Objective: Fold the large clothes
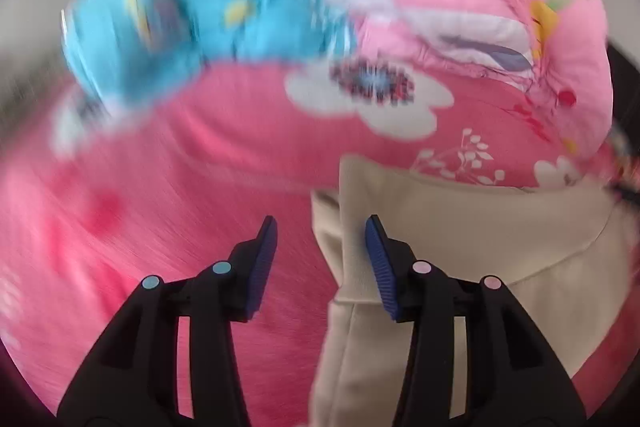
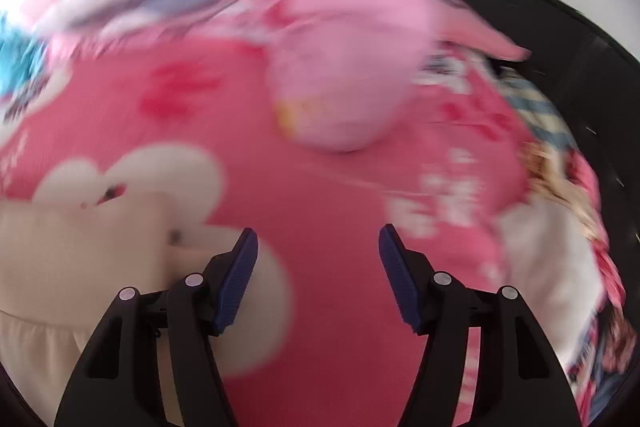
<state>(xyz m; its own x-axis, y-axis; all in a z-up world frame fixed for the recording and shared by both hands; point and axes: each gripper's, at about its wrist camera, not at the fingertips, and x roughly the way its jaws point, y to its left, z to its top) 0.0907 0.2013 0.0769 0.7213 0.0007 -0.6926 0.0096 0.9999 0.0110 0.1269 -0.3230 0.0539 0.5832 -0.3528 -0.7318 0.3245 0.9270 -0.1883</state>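
A cream garment (image 1: 460,247) lies folded on a pink floral bed sheet (image 1: 180,207). In the left wrist view it fills the lower right, and its left edge sits between the jaws of my left gripper (image 1: 322,259), which is open and holds nothing. In the right wrist view the same cream garment (image 2: 72,259) lies at the lower left, just left of my right gripper (image 2: 318,275). That gripper is open and empty over the pink sheet (image 2: 320,195). Both views are blurred.
A pink quilt (image 1: 500,27) and a blue patterned bundle (image 1: 180,11) are heaped at the back of the bed. A pink pillow (image 2: 340,99) lies ahead of the right gripper. More patterned bedding (image 2: 560,227) lies at the right, beside a dark edge (image 2: 560,39).
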